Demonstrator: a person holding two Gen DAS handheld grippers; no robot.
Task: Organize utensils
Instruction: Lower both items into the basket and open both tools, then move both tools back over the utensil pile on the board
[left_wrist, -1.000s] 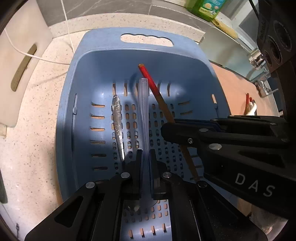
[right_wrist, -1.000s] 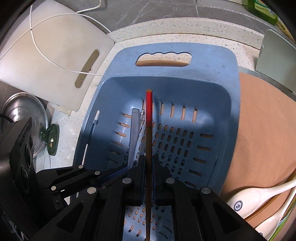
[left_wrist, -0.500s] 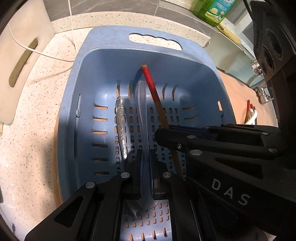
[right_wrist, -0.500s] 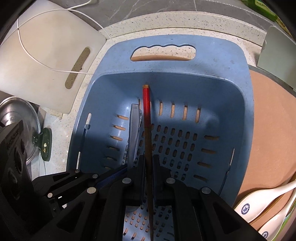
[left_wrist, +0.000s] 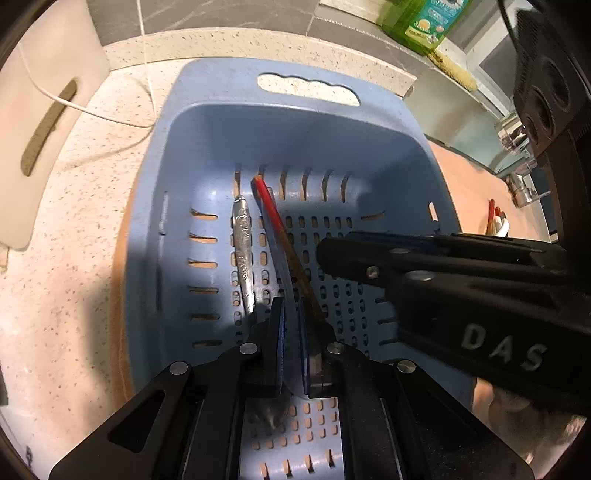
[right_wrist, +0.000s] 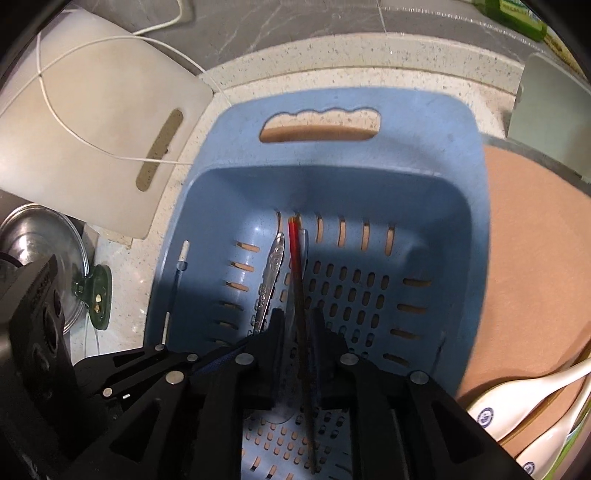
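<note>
We see the blue plastic basket (left_wrist: 399, 155), a deep rounded tub with a slotted, perforated floor and a cut-out grip at its 12 o'clock rim, sitting on the speckled stone counter (left_wrist: 74, 206). On its floor lie an embossed silver handle (left_wrist: 243, 254), a translucent plastic utensil (left_wrist: 286, 273) and a slim wooden chopstick (left_wrist: 280, 229) with a glossy red end pointing to 12 o'clock. Our left gripper (left_wrist: 290, 325) has its jaws closed on the clear utensil, while our right gripper (right_wrist: 297, 343) is opening its jaws with the chopstick lying loose between them.
</note>
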